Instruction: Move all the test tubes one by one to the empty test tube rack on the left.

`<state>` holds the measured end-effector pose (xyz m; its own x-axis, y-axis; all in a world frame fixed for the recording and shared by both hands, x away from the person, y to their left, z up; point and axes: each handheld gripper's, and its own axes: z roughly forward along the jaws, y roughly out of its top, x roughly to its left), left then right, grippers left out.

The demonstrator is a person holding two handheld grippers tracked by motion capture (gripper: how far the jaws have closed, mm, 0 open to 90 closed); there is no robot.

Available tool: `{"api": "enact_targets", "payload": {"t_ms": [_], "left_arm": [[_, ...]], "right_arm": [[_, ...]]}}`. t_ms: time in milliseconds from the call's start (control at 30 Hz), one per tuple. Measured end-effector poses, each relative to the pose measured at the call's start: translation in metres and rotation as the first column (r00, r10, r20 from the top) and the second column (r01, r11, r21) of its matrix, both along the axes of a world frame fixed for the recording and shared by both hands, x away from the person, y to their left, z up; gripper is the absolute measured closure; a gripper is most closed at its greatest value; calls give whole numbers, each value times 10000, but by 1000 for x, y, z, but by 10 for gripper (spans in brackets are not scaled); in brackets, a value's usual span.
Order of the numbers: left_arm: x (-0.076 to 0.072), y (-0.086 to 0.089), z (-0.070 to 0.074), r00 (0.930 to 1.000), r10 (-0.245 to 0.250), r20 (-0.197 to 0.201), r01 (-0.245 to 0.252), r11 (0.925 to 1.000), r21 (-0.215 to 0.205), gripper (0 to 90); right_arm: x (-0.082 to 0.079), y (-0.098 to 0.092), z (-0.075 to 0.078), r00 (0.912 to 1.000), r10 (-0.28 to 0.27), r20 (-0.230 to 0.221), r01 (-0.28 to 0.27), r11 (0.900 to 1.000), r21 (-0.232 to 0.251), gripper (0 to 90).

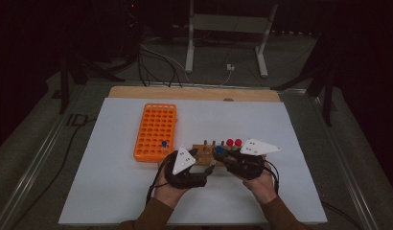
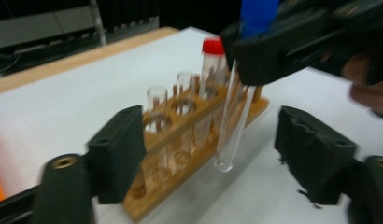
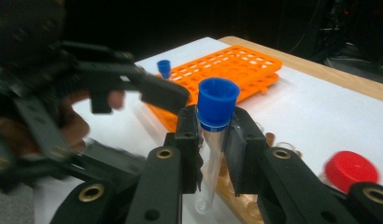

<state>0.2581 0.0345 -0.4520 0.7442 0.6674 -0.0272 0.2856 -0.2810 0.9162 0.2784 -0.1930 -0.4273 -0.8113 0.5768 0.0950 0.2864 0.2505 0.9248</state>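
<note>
The right gripper (image 3: 213,149) pinches a clear test tube (image 3: 209,172) with a blue cap (image 3: 217,105); its two black jaws press on the glass just below the cap, and the tube hangs upright with its round bottom free. In the left gripper view the same tube (image 2: 234,116) is seen from the other side: it hangs a little tilted, just in front of the wooden rack (image 2: 189,163), and its bottom end floats above the white table (image 2: 63,102) without touching it. The left gripper (image 2: 210,154) has its jaws spread wide, one on each side of the tube and the rack end; the pads do not touch the glass.

The left gripper view also shows what the high view hides: the wooden rack carries several open glass tubes (image 2: 157,116) and one tube with a red cap (image 2: 213,46). The right gripper view shows the orange rack (image 3: 227,74) behind, with one small blue-capped tube (image 3: 164,67) standing in it, and a red cap (image 3: 351,170) low at the right. The high view gives the layout: the orange rack (image 1: 155,132) lies left of the wooden rack (image 1: 209,151), two red caps (image 1: 234,142) stand at its right end, and both hands meet just in front of it, the left hand (image 1: 170,191) beside the right hand (image 1: 261,184).
</note>
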Motion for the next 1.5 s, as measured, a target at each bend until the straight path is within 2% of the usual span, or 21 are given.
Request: {"api": "enact_targets", "payload": {"t_ms": [33, 67, 100, 133, 167, 267, 300, 367, 400, 500, 533, 600, 733, 767, 833, 867, 967, 1000, 1200, 1333, 1500], "left_arm": [[0, -1, -2, 10000, -8, -70, 8, 10000, 41, 281], [1, -1, -5, 9999, -48, -148, 48, 10000, 11, 350], [1, -2, -7, 9997, -59, -220, 59, 10000, 15, 350], [1, -2, -8, 9996, -107, -260, 109, 9999, 78, 422], [1, -3, -9, 9993, -187, -311, 190, 9998, 108, 422], [0, -5, -11, 9988, -386, -300, 391, 9991, 183, 529], [0, -5, -11, 9987, -418, -301, 422, 9990, 145, 529], [-1, -5, -11, 9983, -508, -267, 512, 9986, 121, 608], [-1, -4, -10, 9981, -563, -262, 566, 9983, 108, 608], [-1, -3, -10, 9970, -720, -273, 722, 9974, 74, 706], [-1, -3, -10, 9967, -766, -272, 768, 9970, 79, 706], [-1, -4, -11, 9961, -837, -274, 839, 9964, 85, 764], [-2, -4, -10, 9958, -873, -281, 875, 9962, 37, 773], [-2, -3, -10, 9960, -837, -301, 839, 9965, 51, 774], [-1, -2, -9, 9964, -781, -317, 783, 9969, 40, 775], [-1, -1, -9, 9967, -743, -318, 744, 9972, 23, 775], [1, 4, -8, 9979, -557, -332, 555, 9984, -70, 776], [2, 6, -7, 9983, -482, -338, 479, 9988, -96, 776], [5, 18, -3, 9995, -148, -276, 144, 9998, -127, 776], [6, 28, 1, 9998, 65, -180, -69, 9998, -199, 777], [8, 42, 6, 9995, 304, -26, -305, 9991, -294, 777]], "right_arm": [[0, 0, 0, 10000, 0, 0, 0, 10000, 0, 761], [-1, 3, -2, 9999, 109, -61, -109, 9999, -28, 761], [-1, 3, -2, 9999, 109, -61, -109, 9999, -28, 761], [-1, 7, -4, 9996, 207, -178, -209, 9998, -60, 761], [-1, 7, -4, 9996, 207, -178, -209, 9998, -60, 761], [-3, 15, -7, 9989, 412, -224, -416, 9989, -192, 761], [-3, 15, -7, 9989, 412, -224, -416, 9989, -192, 761], [-4, 17, -7, 9985, 491, -239, -497, 9985, -226, 761], [-4, 17, -7, 9985, 491, -239, -497, 9985, -226, 761], [-4, 17, -8, 9983, 508, -274, -514, 9985, -192, 761], [-4, 17, -8, 9983, 508, -274, -514, 9985, -192, 761], [-4, 17, -8, 9983, 513, -275, -518, 9985, -197, 761], [-4, 16, -8, 9980, 554, -291, -559, 9983, -166, 759], [-4, 15, -7, 9980, 611, -173, -614, 9980, -140, 704], [-4, 12, -6, 9979, 632, -104, -632, 9980, 62, 638], [-4, 12, -6, 9979, 632, -104, -632, 9980, 62, 638], [-2, 4, -1, 9988, 486, 71, -489, 9980, 390, 512], [-2, 4, -1, 9988, 486, 71, -489, 9980, 390, 512], [0, -5, 4, 9999, 0, 159, -8, 9986, 524, 312], [2, -9, 4, 9992, -361, 147, 355, 9985, 407, 196], [6, -16, 4, 9976, -670, 149, 663, 9968, 444, 117]]}}
